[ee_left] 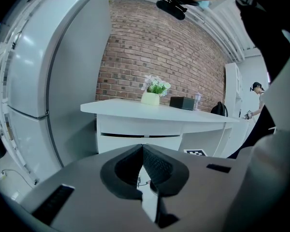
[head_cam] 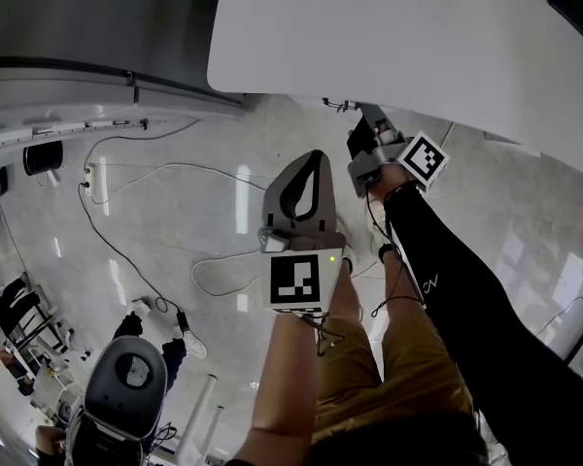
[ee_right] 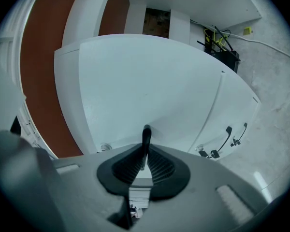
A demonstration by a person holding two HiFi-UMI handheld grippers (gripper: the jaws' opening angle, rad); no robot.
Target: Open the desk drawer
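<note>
The white desk (head_cam: 389, 37) fills the top right of the head view. My right gripper (head_cam: 374, 134) reaches under its edge. In the right gripper view that gripper (ee_right: 145, 149) is shut on a slim black drawer handle (ee_right: 146, 135), which stands up between the pads in front of the white drawer front (ee_right: 150, 86). My left gripper (head_cam: 316, 163) hangs over the floor beside the right one, clear of the desk. Its pads meet with nothing between them (ee_left: 142, 149). The left gripper view looks at the desk (ee_left: 150, 112) from a distance, with the drawer face (ee_left: 145, 128) under the top.
A grey fridge (ee_left: 43, 71) stands left of the desk before a brick wall (ee_left: 154, 47). A potted plant (ee_left: 154, 88) and a black box (ee_left: 182, 103) sit on the desk. Cables (head_cam: 126, 250) and an office chair (head_cam: 126, 382) are on the floor. Two more black handles (ee_right: 227, 137) show lower right.
</note>
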